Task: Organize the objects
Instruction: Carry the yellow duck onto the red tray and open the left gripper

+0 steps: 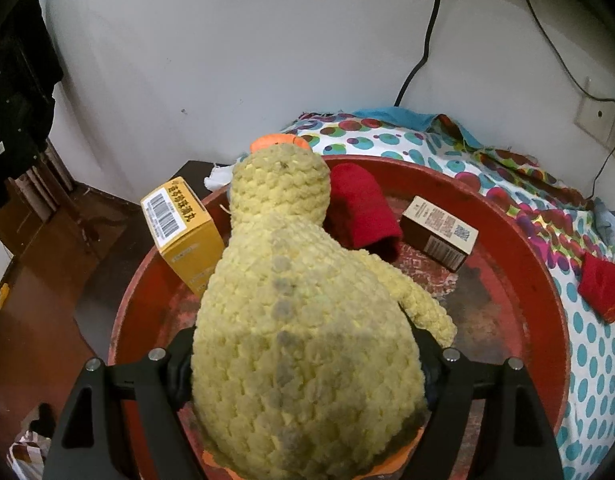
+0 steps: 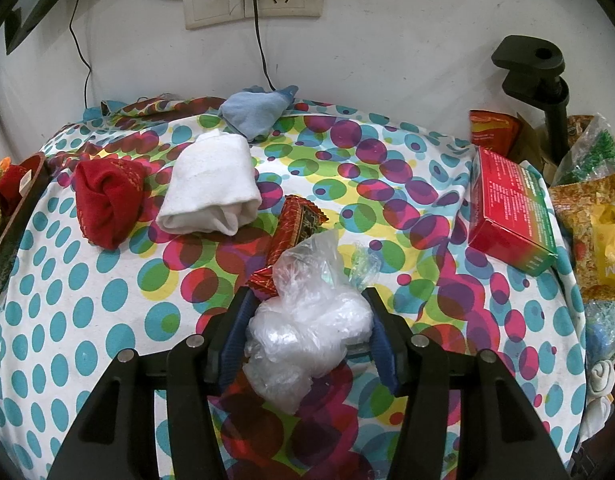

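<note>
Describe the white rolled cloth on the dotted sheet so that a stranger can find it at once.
Look at the dotted sheet below the wall sockets. Near its far side three cloth bundles lie close together: a red one, a blue one and the white rolled cloth between them. It is the only white one and the largest.

Soft, even indoor light, sharp focus, strong fisheye bending and dark corners.

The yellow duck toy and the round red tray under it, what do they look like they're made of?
The yellow duck toy looks crocheted from chunky plush yarn: rows of fuzzy looped stitches, with grey smudges down its back. The round red tray is probably painted or lacquered metal or wood, with a smooth glossy rim and a floor worn to dark patches.
</note>
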Demonstrator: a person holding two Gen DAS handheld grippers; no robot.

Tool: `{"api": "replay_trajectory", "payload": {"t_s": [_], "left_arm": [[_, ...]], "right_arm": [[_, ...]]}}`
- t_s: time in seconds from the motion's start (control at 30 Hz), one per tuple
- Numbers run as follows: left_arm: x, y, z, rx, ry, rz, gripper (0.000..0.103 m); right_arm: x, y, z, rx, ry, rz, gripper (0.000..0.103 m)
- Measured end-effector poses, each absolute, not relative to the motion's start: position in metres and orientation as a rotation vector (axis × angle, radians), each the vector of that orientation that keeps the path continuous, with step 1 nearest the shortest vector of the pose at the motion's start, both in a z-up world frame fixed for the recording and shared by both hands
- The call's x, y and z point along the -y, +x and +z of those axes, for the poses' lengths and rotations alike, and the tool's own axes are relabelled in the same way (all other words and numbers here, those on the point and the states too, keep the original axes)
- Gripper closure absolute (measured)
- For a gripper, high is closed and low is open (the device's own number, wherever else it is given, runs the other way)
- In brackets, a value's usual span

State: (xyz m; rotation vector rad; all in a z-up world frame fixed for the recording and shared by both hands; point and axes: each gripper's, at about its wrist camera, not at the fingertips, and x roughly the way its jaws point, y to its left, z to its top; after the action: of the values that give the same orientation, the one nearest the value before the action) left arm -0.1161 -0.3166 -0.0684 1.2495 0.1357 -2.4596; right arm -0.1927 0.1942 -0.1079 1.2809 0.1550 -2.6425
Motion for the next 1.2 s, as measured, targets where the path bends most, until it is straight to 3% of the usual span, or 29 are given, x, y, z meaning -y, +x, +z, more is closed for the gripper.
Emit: {"api": "replay_trajectory", "payload": {"t_s": [0.33, 0.77, 1.2], "left_arm": [[0.316, -0.117, -0.075, -0.100, 1.324, -2.431, 0.018], [0.329, -0.116, -0.075, -0.267, 1.370, -2.436, 0.017], [0.329, -0.113, -0.060, -0.283, 1.326, -2.468, 0.014]], "right_arm": [[-0.194, -0.192, -0.109, -0.155, 1.281, -2.643, 0.051], [-0.195, -0.193, -0.108, -0.154, 1.283, -2.645, 0.049], [-0.195, -0.194, -0.109, -0.154, 1.283, -2.646, 0.047]]}}
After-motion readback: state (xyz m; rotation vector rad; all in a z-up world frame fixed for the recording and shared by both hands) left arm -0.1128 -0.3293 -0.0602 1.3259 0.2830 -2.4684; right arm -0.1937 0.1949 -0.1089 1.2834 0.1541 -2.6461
